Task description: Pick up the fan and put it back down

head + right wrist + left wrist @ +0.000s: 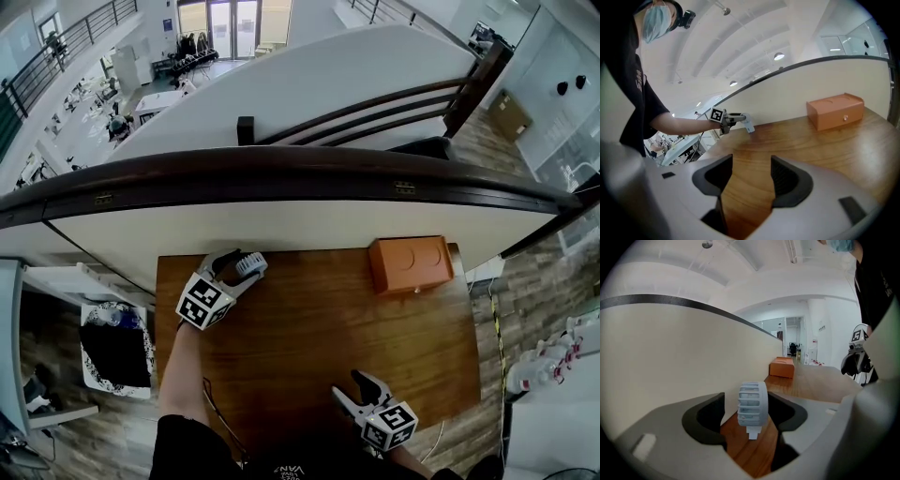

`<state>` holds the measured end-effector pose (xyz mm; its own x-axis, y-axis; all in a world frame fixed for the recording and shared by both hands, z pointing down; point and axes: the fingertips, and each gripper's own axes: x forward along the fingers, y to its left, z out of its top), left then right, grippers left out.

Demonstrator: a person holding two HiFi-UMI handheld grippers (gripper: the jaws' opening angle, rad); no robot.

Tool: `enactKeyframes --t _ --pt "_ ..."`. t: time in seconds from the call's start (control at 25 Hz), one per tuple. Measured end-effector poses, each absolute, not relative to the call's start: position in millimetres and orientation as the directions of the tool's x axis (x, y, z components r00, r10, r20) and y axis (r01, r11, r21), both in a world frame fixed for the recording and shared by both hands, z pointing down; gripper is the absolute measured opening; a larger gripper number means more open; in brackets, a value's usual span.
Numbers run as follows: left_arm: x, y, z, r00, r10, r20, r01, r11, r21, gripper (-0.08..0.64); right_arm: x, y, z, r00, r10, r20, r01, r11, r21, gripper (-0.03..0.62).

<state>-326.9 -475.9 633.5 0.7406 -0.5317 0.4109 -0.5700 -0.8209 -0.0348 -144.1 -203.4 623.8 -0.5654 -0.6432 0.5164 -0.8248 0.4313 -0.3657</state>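
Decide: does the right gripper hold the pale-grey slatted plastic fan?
No: the right gripper stands open, only brown wooden table between its jaws.

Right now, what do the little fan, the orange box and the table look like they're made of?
Fan: likely matte grey-blue plastic, moulded grille slats. Orange box: smooth, matte, maybe leatherette or plastic; unclear. Table: wood or veneer, semi-gloss, visible grain and reflections.

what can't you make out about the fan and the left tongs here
- Head view: the fan at the left tongs is too small to show its shape or foot.
- Left gripper view: the fan's own rim hides whether the pad at the picture's right touches it.
- Right gripper view: the fan is tiny and far off; whether it rests on the table cannot be told.
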Motion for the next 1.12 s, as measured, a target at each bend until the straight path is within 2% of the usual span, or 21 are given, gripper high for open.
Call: enactKeyframes --t 0.24,0.52,0.84,1.12 --pt "-340.1 -461.7 626.4 0.696 -0.581 0.422 -0.623 -0.781 -0.048 0.309 -143.6 -206.3 617.4 -0.598 -0.637 0.487 -0.802 0.474 -0.364 0.227" --pt "-357.9 -423.0 592.6 0.615 -0.678 0.402 -0.71 -0.698 -0.091 0.322 -135.8 -203.8 599.0 -0.647 -0.618 0.447 -0.762 0.541 -0.356 0.227" --pt "-357.3 -351.5 529.5 0.511 -0.811 0.286 -0.826 -0.555 -0.098 0.322 -114.8 -193.1 573.2 -0.708 -0.592 0.385 -0.704 0.626 -0.334 0.227" --pt "-322.0 -277.1 502.7 0.446 -0.872 0.201 -0.889 -0.458 -0.013 0.321 -89.7 -169.4 557.1 -0.766 -0.541 0.347 -0.639 0.703 -0.314 0.227"
